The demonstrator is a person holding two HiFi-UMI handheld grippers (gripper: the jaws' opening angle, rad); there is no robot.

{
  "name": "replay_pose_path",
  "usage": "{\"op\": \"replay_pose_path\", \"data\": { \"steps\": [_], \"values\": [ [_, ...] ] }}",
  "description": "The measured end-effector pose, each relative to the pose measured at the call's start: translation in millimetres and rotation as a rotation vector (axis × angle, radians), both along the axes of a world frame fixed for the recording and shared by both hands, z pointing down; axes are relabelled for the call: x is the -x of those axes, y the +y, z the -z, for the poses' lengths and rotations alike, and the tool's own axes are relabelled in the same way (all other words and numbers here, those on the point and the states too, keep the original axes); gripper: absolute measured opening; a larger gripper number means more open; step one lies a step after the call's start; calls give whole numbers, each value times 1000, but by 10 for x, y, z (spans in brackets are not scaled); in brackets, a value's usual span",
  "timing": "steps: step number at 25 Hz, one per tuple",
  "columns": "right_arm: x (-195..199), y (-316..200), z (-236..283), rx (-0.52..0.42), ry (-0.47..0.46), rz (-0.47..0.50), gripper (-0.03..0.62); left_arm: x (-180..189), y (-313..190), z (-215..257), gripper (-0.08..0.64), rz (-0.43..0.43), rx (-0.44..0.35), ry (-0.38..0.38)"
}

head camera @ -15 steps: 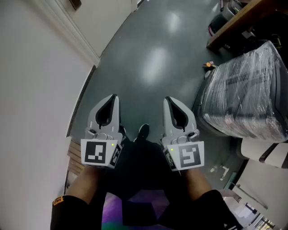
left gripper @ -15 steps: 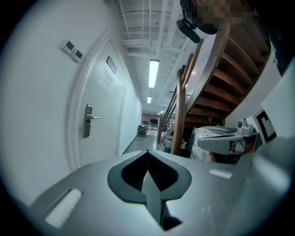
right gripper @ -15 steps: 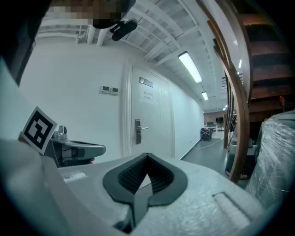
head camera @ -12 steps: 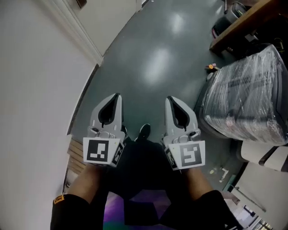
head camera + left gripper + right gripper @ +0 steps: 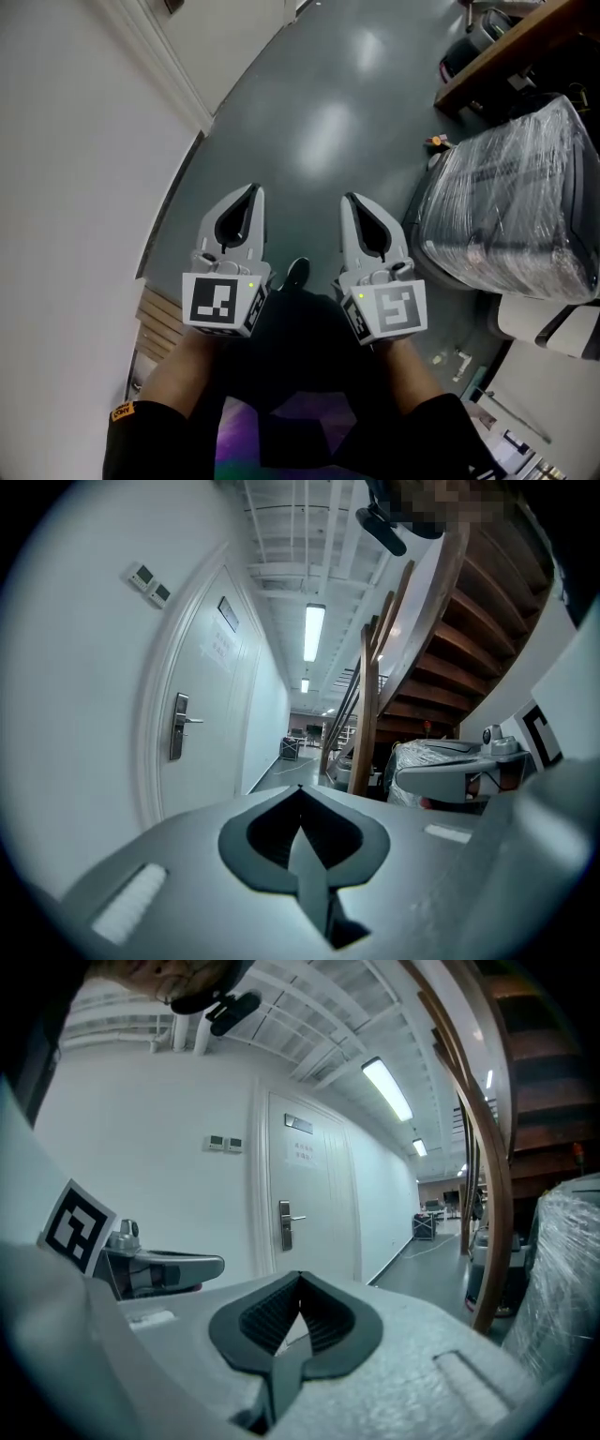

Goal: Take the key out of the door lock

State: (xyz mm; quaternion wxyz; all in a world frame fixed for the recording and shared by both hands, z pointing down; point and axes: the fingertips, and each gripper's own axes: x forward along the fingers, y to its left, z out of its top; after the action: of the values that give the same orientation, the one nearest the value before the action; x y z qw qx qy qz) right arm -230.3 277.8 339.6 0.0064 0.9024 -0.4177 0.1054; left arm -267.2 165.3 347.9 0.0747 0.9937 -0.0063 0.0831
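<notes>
On the white panelled door (image 5: 214, 719), at the left of the corridor, a narrow silver metal lock plate with a lever handle (image 5: 177, 727) is noted. The key is presumed to sit in that plate, but it is too small to be made out, so its colour and form cannot be reported. It is judged light, rigid and smooth, best pinched flat across its bow and drawn straight out. The grey left tongs (image 5: 251, 190) are clenched on nothing, well apart from the door. The grey right tongs (image 5: 349, 199), near them, are likewise clenched and empty.
</notes>
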Motion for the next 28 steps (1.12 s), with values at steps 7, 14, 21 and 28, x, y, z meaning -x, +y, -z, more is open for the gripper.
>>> {"op": "replay_pose_path", "data": {
  "steps": [7,14,21,28],
  "values": [
    [-148,185,12,-34,12,-2,-8,-163,80,-192,18,0,-43,-24],
    [-208,155,-83,-50,-28,5,-8,-262,89,-179,18,-40,-76,-42],
    [-452,-117,-195,-34,-47,9,-8,-465,-225,-318,18,-1,-37,-61],
    [-999,-422,-264,11,-62,-23,-8,-1076,-567,-397,18,-24,-7,-73]
  ]
}}
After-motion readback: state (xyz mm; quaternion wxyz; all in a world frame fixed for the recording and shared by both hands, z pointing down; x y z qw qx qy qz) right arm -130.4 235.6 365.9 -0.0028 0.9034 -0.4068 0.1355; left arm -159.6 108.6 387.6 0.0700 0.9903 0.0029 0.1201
